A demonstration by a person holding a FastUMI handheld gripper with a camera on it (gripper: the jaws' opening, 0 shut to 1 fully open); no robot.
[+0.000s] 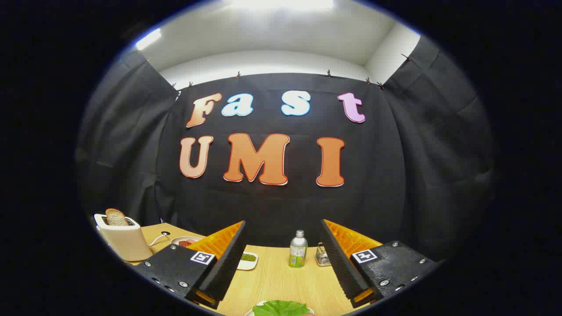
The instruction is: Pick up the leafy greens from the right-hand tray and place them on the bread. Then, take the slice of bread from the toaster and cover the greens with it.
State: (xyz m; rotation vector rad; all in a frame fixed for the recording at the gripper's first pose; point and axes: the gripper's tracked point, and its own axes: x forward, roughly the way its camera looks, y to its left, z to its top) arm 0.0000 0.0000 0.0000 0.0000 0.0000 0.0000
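Observation:
My gripper (283, 259) is open and held above the wooden table (281, 276), its two black-padded fingers (228, 259) spread wide with nothing between them. A leafy green (279, 308) lies on a white plate right below the fingers, between them, mostly cut off from sight. Off to the left, beyond the left finger, stands a cream toaster (125, 239) with a slice of brown bread (116, 217) sticking up out of its slot. I cannot see the bread that lies flat.
Past the fingers stand a small metal bottle with a green label (298, 250) and a small metal holder (322, 256). A white dish of green bits (248, 260) and a plate with reddish slices (186, 241) sit behind the left finger. The toaster's cord (160, 237) runs across the table.

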